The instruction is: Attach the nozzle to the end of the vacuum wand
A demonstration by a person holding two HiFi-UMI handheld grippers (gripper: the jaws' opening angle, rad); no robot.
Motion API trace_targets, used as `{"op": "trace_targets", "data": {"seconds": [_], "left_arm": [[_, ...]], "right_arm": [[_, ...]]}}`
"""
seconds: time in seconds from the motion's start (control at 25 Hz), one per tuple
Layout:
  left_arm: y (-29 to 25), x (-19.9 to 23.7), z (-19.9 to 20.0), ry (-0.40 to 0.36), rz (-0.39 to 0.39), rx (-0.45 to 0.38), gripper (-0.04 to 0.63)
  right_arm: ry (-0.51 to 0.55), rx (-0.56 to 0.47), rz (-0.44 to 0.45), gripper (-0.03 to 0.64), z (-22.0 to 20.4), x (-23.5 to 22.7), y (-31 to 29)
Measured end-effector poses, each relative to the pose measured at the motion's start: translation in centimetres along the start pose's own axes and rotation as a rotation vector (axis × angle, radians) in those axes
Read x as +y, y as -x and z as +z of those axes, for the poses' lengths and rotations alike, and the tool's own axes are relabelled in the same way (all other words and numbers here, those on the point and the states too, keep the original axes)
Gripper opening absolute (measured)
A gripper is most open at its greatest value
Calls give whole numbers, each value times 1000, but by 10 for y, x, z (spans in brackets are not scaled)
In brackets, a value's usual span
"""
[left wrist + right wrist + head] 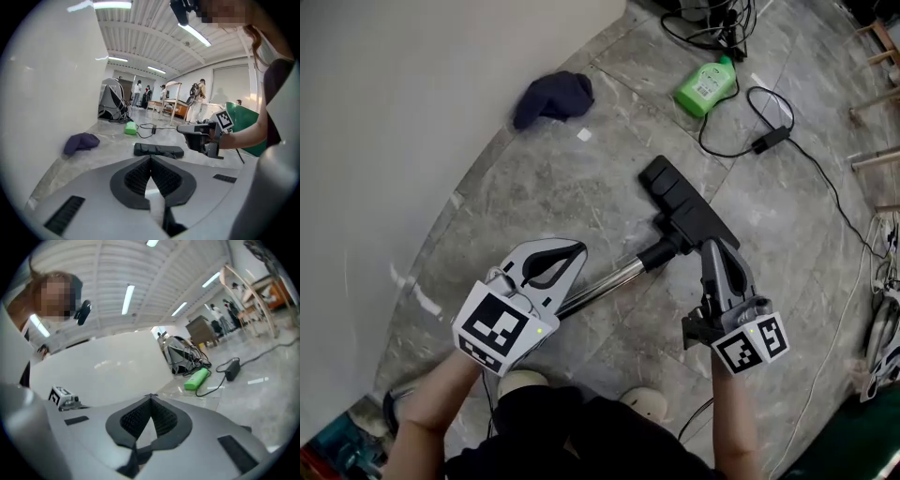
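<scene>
Chrome wand (605, 286) lies on the floor in the head view. Its long axis slants up-right to the black nozzle (682, 199), which seems already joined. The right gripper (715, 247) is nearer the nozzle, and the left gripper (577, 251) is over the tube.

Left gripper view: jaws closed and empty, with the nozzle (158, 150) ahead.

Right gripper view: jaws closed and empty; the nozzle is not in view.

No text can be read. A white label (704, 89) is seen on the green bottle (719, 77) at one o'clock, its print seemingly too small.

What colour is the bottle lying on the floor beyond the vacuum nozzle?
The bottle is bright green; clearest in the head view.
</scene>
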State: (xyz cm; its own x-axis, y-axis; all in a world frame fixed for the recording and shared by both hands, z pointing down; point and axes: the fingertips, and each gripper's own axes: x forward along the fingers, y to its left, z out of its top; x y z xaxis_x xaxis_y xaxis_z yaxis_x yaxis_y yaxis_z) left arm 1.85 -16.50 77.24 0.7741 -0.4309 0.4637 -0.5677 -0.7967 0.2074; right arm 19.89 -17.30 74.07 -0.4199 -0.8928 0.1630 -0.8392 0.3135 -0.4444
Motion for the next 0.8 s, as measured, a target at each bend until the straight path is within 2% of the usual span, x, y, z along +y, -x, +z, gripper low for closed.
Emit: {"op": "trace_targets", "data": {"seconds": [0.08,0.12,0.24,0.36,0.48,0.6,0.8], "left_arm": [[-3,14,19,15,26,-50,11],[-4,21,29,24,37,-77,9],[2,41,68,19,91,-133,11],[24,51,123,31,140,-179,9],[62,37,192,70,137,-222,11],[103,12,260,45,136,-213,11],[168,-28,358,20,157,-203,11]], "right_arm": [[-97,-43,-26,14,6,-10,-5],[-101,-50,-27,15,10,-12,-9],[-30,-43,-15,15,34,-4,-23],[-25,-65,-25,15,88,14,-31],[22,-54,-46,15,159,48,-20],[93,-2,-45,15,224,93,-3],[79,58,-84,15,314,155,35]]}}
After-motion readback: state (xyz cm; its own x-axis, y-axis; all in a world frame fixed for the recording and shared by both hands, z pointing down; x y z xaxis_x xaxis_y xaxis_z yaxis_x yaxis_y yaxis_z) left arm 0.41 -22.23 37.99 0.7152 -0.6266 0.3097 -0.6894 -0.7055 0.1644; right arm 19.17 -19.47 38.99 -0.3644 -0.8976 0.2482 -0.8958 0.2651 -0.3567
